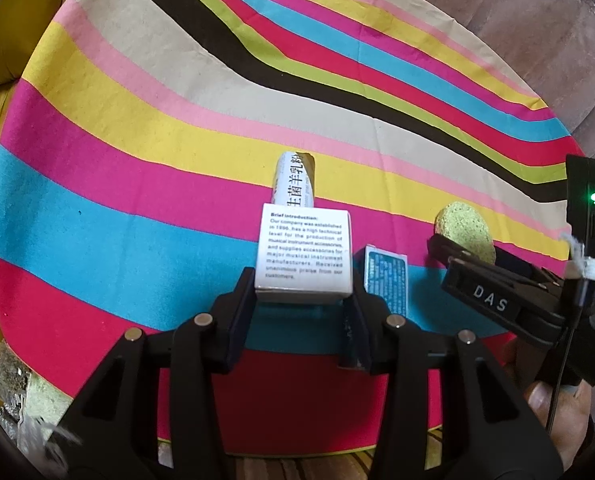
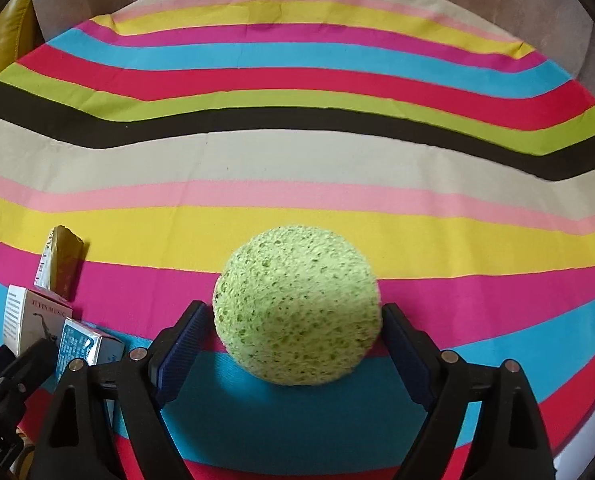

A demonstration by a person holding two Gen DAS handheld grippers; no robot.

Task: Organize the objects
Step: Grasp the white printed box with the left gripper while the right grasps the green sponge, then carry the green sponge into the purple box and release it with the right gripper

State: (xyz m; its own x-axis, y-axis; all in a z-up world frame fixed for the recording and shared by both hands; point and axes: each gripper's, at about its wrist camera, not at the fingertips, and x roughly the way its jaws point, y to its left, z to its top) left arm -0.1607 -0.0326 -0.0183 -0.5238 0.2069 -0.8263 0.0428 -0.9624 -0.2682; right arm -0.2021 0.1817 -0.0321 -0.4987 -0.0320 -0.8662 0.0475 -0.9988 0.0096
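- Two grippers work over a striped, many-coloured cloth (image 2: 297, 152).
- The left gripper (image 1: 303, 312) points steeply down; its fingers grip a white printed cardboard box (image 1: 304, 254) by its sides, the box upright on the blue stripe.
- The right gripper (image 2: 297, 344) stands open; a round green porous sponge (image 2: 297, 308) lies between its pads, the left pad apart from it.
- A small blue box (image 1: 386, 278) lies just beside the white one; a torn paper sachet (image 1: 294, 180) lies behind it.

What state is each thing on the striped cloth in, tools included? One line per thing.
White box: upright, between left tool pads.
Blue box: lying beside the white box.
Sachet: lying behind the white box.
Green sponge: resting on cloth.
Right tool: open around the sponge.
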